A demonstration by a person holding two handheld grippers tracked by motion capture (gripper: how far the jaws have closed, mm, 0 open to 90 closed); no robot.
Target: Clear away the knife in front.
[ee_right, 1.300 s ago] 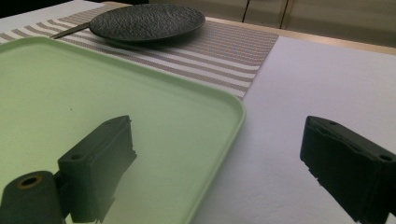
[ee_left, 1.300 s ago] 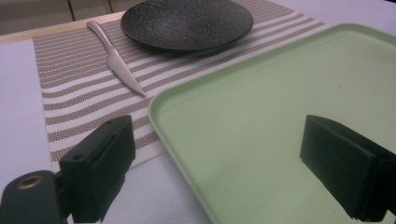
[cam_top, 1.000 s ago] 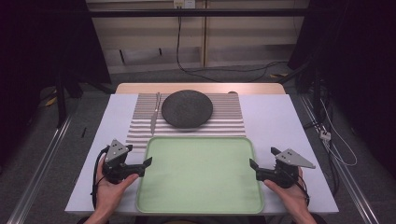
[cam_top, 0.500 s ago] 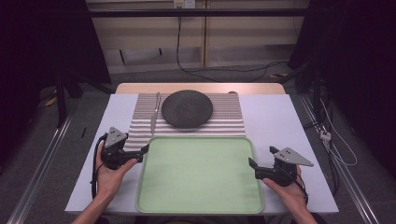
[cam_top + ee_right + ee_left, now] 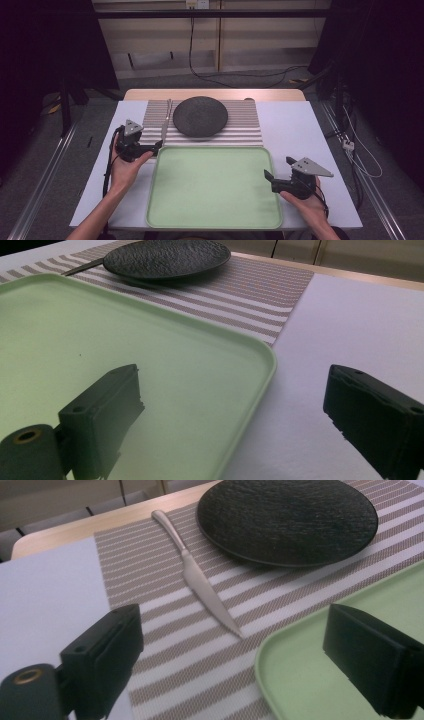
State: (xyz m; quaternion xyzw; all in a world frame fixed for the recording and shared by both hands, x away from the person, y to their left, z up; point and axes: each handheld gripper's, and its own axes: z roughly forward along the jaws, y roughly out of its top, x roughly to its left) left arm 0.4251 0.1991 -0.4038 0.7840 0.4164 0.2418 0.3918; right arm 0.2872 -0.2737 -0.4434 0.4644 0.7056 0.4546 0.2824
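Hovering with jaws spread wide and gripping nothing, the left tool (image 5: 156,146) is pointing at the knife (image 5: 197,575), which is lying on the striped placemat (image 5: 240,131) just left of the dark plate (image 5: 200,116); the right tool (image 5: 266,176), equally wide open, is sitting over the green tray (image 5: 210,210)'s right rim

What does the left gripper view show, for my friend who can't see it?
A silver knife lies on a striped placemat beside a black plate, ahead of two open black jaws; a green tray fills the lower right corner.
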